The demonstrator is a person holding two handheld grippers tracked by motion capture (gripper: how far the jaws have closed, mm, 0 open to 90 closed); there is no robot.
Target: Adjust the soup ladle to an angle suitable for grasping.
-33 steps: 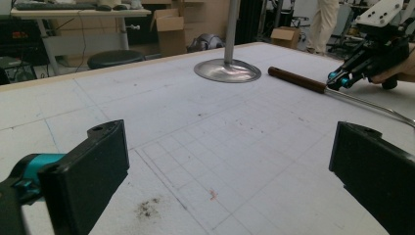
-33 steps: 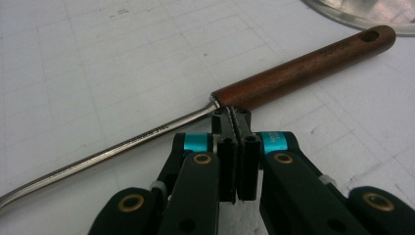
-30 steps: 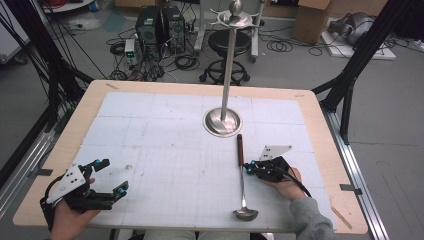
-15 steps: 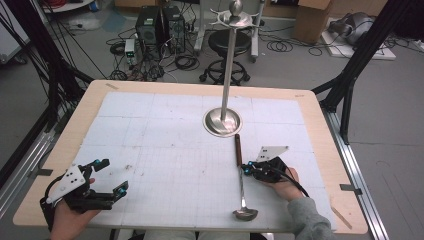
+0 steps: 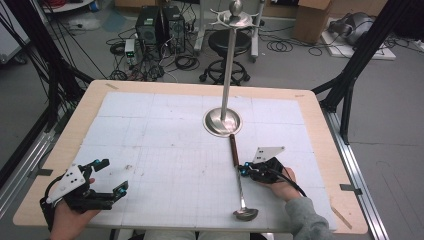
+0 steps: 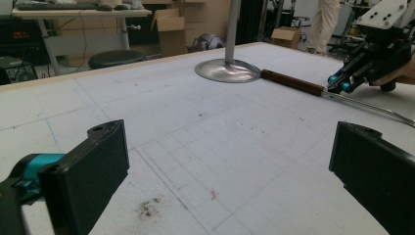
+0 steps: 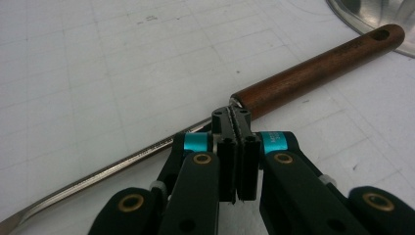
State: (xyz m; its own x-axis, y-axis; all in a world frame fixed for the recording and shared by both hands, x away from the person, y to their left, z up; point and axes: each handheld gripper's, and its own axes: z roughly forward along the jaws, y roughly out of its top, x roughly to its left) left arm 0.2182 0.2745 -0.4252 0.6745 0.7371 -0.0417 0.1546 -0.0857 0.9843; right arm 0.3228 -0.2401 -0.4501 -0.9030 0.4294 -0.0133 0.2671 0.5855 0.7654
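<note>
Jaws of right gripper (image 7: 236,120) pinch the ladle (image 7: 274,93) shaft.

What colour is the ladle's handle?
Dark reddish-brown wood on the ladle's handle, clearest in the right gripper view.

White gridded mat (image 5: 165,135) on a pale wood table (image 5: 325,130). Beside the silver stand (image 5: 222,121): a ladle (image 5: 237,172) with dark brown wooden handle, steel shaft and bowl. Right of the ladle, black right gripper (image 5: 246,171) with teal accents and white plate; far left of the stand, matching left gripper (image 5: 112,179).
</note>
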